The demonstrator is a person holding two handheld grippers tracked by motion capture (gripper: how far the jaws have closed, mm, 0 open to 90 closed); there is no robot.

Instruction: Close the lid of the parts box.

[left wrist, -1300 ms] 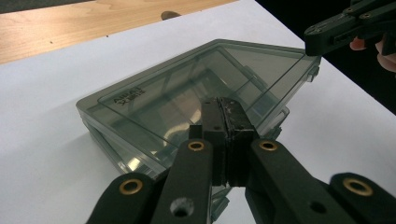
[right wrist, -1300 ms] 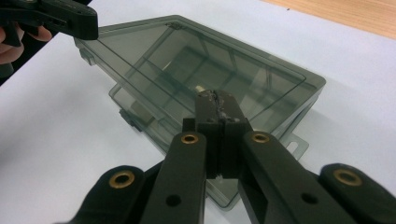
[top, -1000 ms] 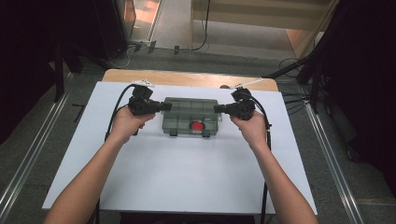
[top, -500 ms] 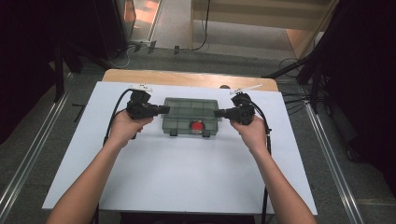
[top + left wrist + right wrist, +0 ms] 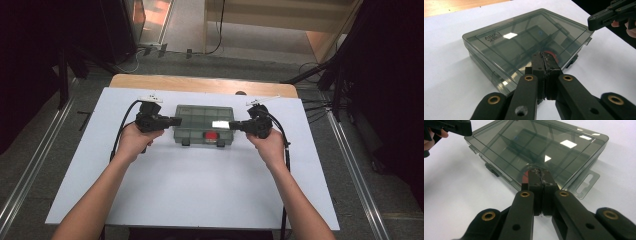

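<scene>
A smoky clear compartment box (image 5: 200, 117) lies lid-down-shut on the white table top, with a red item (image 5: 212, 135) inside near its front edge. My left gripper (image 5: 179, 121) is shut and empty, its tip at the box's left end. My right gripper (image 5: 232, 125) is shut and empty too, its tip at the right end. In the left gripper view the shut jaws (image 5: 545, 58) hover over the box (image 5: 506, 42) just before the red item (image 5: 553, 55). In the right gripper view the shut jaws (image 5: 539, 173) cover part of the red item (image 5: 525, 179). Whether either tip touches the lid I cannot tell.
The white board (image 5: 190, 190) lies on a wooden table (image 5: 200, 84) whose far edge shows. Two latches sit on the box's front side, and a hang tab (image 5: 586, 182) sticks out at one end. Metal rails run along both sides on the floor.
Both grippers have drifted slightly toward the person beside the box's ends. The box has stayed where it was.
</scene>
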